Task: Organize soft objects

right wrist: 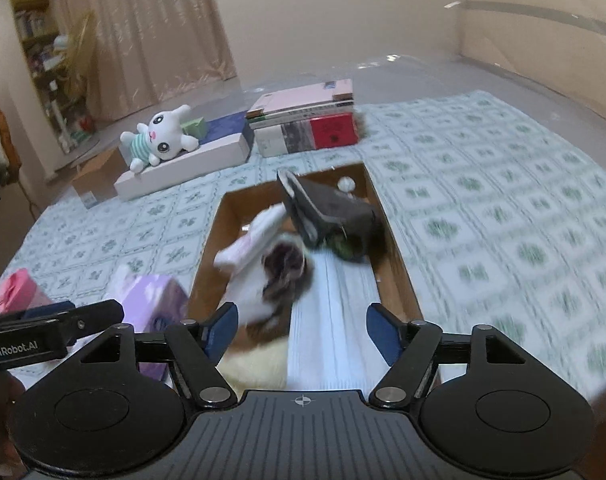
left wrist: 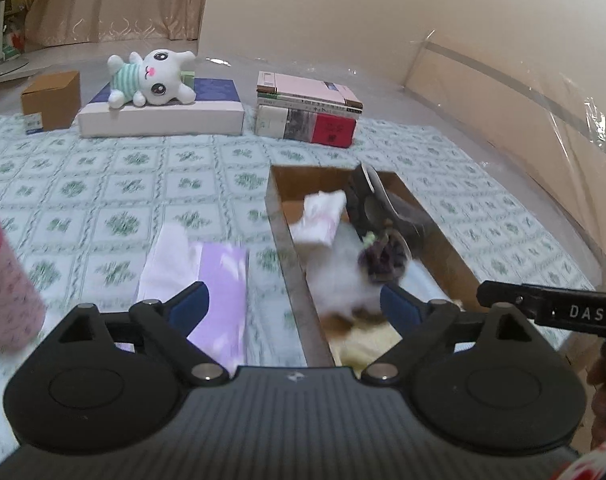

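L grip (left wrist: 295,304): jaws wide, nothing held
R grip (right wrist: 302,328): released, empty
Box (right wrist: 207,256): plush (right wrist: 279,272) inside, blurred

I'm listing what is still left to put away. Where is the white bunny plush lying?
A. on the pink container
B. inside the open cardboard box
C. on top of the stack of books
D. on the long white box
D: the white bunny plush lies on the long white box, left of the stack of books.
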Available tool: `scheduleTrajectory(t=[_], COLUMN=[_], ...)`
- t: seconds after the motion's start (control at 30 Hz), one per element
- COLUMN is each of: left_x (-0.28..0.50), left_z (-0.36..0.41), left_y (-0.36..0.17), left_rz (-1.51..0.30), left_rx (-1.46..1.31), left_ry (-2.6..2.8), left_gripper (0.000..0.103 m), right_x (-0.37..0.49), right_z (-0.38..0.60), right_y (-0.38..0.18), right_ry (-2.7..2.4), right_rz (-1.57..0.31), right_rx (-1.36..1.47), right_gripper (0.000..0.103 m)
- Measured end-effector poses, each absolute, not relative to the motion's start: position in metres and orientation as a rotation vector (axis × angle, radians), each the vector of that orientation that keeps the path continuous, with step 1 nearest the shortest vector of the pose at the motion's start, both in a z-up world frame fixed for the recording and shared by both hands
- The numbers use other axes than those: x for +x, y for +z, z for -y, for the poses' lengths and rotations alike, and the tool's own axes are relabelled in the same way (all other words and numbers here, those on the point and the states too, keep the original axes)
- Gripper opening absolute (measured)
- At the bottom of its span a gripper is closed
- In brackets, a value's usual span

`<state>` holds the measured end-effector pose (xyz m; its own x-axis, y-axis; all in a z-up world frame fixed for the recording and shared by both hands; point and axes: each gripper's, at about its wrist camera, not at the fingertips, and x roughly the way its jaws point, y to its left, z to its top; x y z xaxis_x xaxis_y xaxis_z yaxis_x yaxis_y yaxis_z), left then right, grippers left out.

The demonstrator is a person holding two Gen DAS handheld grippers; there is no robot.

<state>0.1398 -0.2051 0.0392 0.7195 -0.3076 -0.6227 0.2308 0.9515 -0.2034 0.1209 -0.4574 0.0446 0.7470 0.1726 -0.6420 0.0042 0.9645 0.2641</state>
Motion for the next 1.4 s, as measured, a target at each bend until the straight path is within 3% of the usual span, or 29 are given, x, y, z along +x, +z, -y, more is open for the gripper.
scheduleTrajectory(t=[0.6, 1.4], left_x=[0.018, 0.001], left_z=[0.158, 0.15], left_y=[0.045, 0.044], left_rz=[-0.739, -0.74], left_rx=[-0.136, -0.124], left_ry=[-0.252, -0.2], left_gripper=[0.092, 0.092], right_x=[-0.008, -0.022], right_z=[0.389, 0.371], right_y=[0.06, 0.059], right_ry=[0.051, 0.084], right_rz=[-0.713, -0.707], right_rx=[0.175, 0.135], right_gripper=[0.077, 0.077])
